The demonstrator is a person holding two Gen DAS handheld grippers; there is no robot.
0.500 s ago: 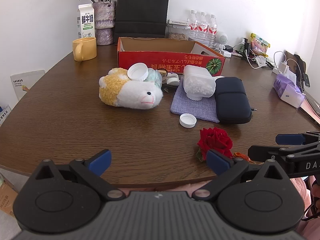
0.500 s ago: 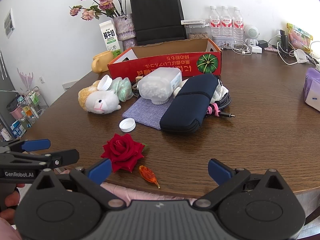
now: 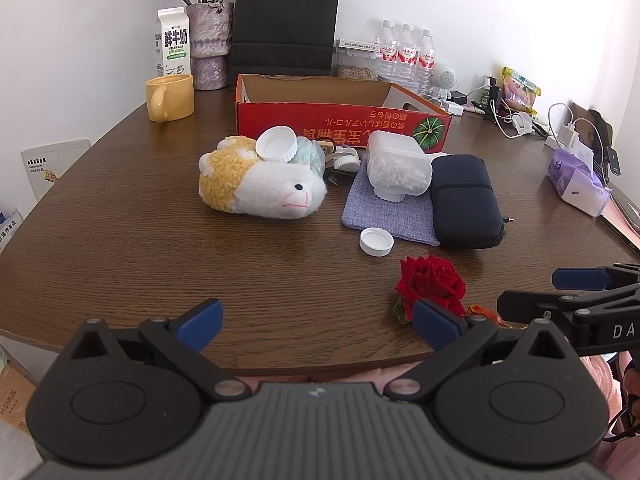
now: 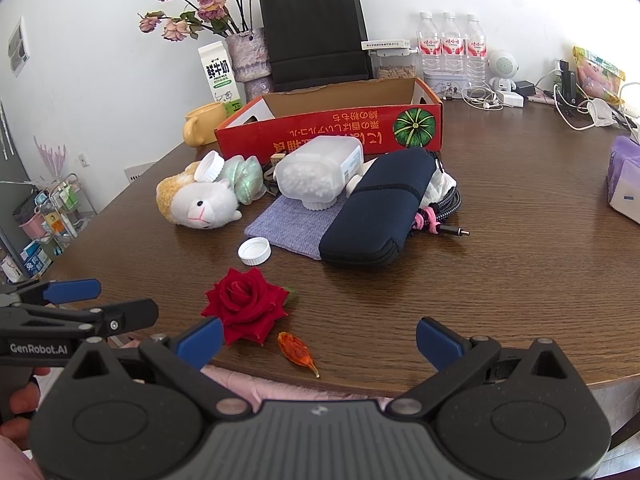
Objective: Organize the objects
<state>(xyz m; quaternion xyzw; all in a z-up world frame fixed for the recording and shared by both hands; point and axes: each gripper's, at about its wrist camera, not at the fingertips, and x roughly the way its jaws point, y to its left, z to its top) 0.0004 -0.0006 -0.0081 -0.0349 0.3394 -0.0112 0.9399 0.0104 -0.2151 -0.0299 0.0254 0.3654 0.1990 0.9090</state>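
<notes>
Both grippers hang over the near edge of a round wooden table (image 3: pixel 120 240), side by side and tilted downward, each with its blue-padded jaws spread wide and nothing between them. The left gripper (image 3: pixel 316 322) sits in front of bare tabletop, and the right gripper (image 4: pixel 318 338) in front of a red rose (image 4: pixel 244 304) that lies flat on the wood near the table's edge, with an orange dried petal (image 4: pixel 298 350) just beside it. Further in, a small white cap (image 4: pixel 254 251) rests open side up, just beside the near corner of a grey-blue fabric pouch (image 4: pixel 292 224). On that pouch lies a clear plastic jar (image 4: pixel 316 174) tipped on its side, filled with small white beads, and a dark navy zip case (image 4: pixel 376 216) lies alongside the pouch, overlapping its right edge. A braided black cable (image 4: pixel 448 204) with a pink tie pokes out from behind the case. To the left sits a yellow-and-white plush toy (image 3: pixel 260 184) with a larger white lid (image 3: pixel 277 144) resting on its back, and a pale green item (image 4: pixel 244 178), hard to identify, tucked behind it. Behind this cluster stands an open red cardboard box (image 3: pixel 340 120), its inside showing only bare cardboard. A yellow mug (image 3: pixel 170 96) and a milk carton (image 3: pixel 172 46) stand well apart at the far left
</notes>
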